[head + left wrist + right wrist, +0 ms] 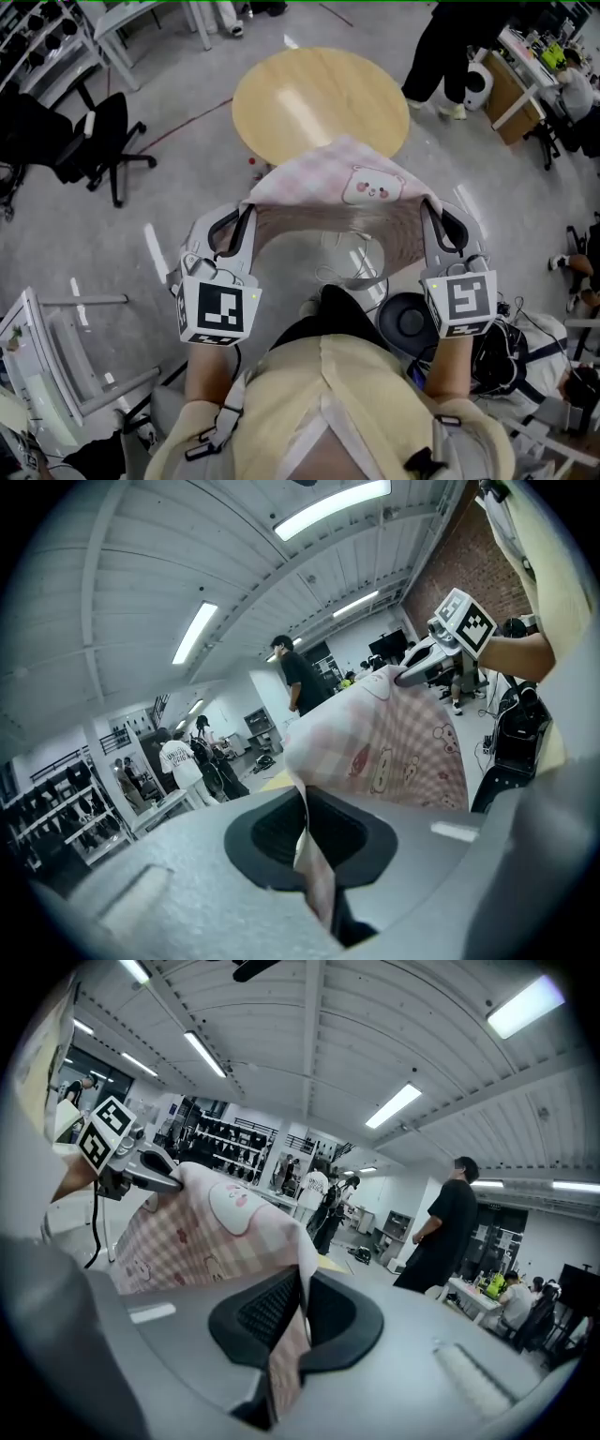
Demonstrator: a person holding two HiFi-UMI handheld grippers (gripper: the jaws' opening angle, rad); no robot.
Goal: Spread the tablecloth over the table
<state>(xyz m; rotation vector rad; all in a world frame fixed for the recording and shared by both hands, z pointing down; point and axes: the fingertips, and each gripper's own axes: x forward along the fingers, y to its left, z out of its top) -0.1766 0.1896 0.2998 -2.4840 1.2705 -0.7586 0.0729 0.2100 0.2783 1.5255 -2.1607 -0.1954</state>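
A pink checked tablecloth (342,186) with a bear print hangs stretched between my two grippers, its far edge draped over the near rim of the round wooden table (309,98). My left gripper (246,208) is shut on the cloth's left corner, and my right gripper (431,208) is shut on its right corner. In the left gripper view the tablecloth (394,752) runs up out of the shut left gripper (305,841) toward the other gripper. The right gripper view shows the tablecloth (202,1232) pinched in the shut right gripper (298,1326).
A black office chair (84,136) stands at the left and a white table (141,19) at the far left. A person in black (450,47) stands just beyond the table's right side. A white metal frame (56,347) is at my lower left, bags (506,352) at my right.
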